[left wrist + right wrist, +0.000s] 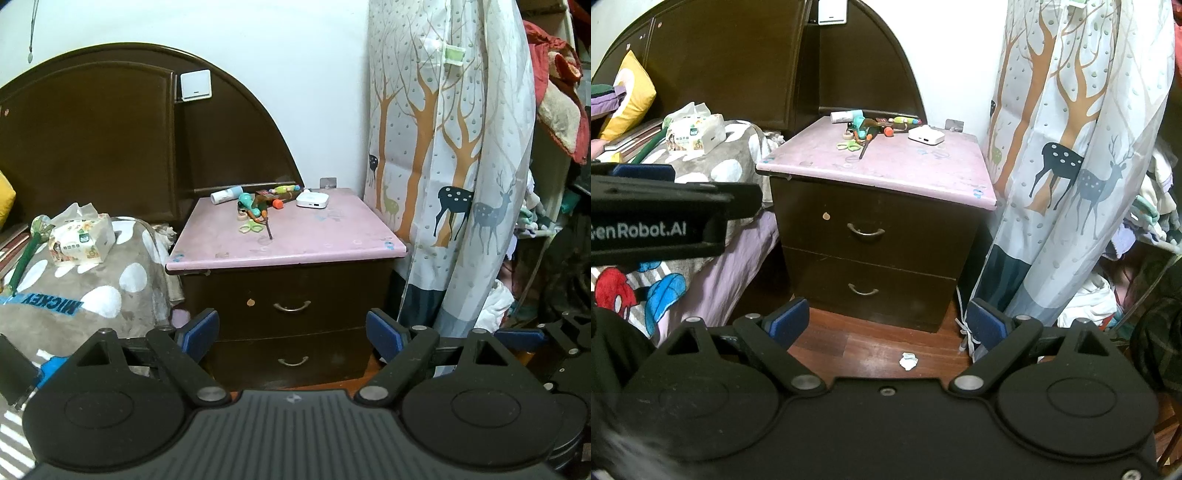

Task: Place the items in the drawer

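- Drawers: top drawer [866,230] and bottom drawer [864,290] of the nightstand [798,218] both sit shut, so no clue what's inside.
- Scissors [848,146], screwdriver [866,146], white box [926,134] and a small tube [842,116] lie on the pink counter [905,166], not in any drawer.
- Left tongs [291,332] and right tongs [886,325] hang wide apart, empty, well short of the nightstand.
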### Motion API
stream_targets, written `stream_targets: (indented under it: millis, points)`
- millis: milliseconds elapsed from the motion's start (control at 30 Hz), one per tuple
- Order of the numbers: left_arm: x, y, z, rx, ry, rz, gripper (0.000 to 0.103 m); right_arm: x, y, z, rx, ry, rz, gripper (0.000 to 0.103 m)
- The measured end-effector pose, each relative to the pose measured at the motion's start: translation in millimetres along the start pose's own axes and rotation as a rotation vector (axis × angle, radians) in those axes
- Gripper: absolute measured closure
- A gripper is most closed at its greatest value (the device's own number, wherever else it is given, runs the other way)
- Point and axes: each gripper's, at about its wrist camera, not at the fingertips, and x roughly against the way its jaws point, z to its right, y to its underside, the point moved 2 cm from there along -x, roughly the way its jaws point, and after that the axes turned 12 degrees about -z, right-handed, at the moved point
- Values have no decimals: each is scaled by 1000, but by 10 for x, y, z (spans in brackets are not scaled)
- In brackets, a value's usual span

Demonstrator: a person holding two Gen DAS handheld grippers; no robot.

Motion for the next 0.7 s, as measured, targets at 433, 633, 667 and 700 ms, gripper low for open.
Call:
stream_targets:
  millis: [433,633,667,700]
  points:
    - [-24,22,15,7,19,-10,16,-16,5,-1,4,3,-3,10]
    - [-10,2,4,6,21,-11,16,-21,26,-13,4,3,-4,10]
    - [-12,1,4,6,21,-12,16,-18,14,-6,4,3,-4,10]
    - [-15,1,7,6,21,-12,16,-14,11,-5,4,3,-4,9]
